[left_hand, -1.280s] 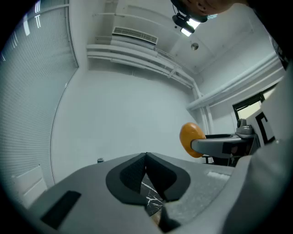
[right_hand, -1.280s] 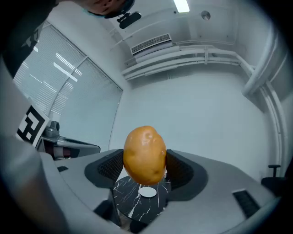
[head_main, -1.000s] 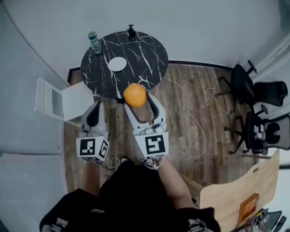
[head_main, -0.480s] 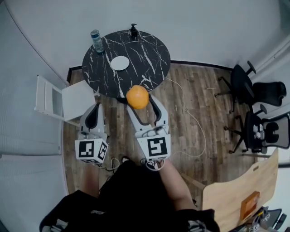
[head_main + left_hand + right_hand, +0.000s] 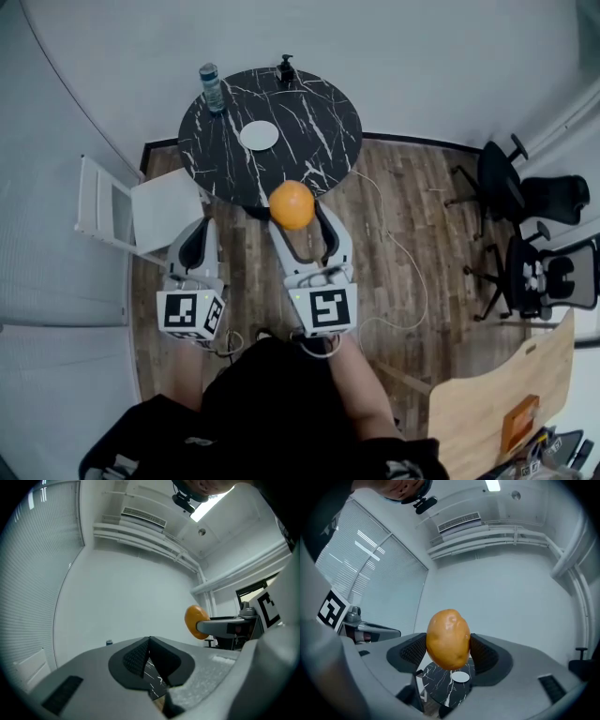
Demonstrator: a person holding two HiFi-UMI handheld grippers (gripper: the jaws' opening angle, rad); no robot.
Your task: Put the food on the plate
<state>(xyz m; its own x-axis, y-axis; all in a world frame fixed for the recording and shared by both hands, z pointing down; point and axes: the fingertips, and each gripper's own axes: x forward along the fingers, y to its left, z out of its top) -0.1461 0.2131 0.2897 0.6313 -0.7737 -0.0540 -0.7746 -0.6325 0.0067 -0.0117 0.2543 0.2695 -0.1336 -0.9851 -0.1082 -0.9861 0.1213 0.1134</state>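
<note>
From the head view, the right gripper (image 5: 298,210) holds the orange food (image 5: 292,204) up at the near edge of the round marbled surface (image 5: 314,141), well short of the white plate (image 5: 259,137); a bottle (image 5: 213,75) stands at the far rim. The left gripper view shows the left gripper (image 5: 149,641) closed and empty. The right gripper view shows both pads pinching the food, with the plate far below.
</note>
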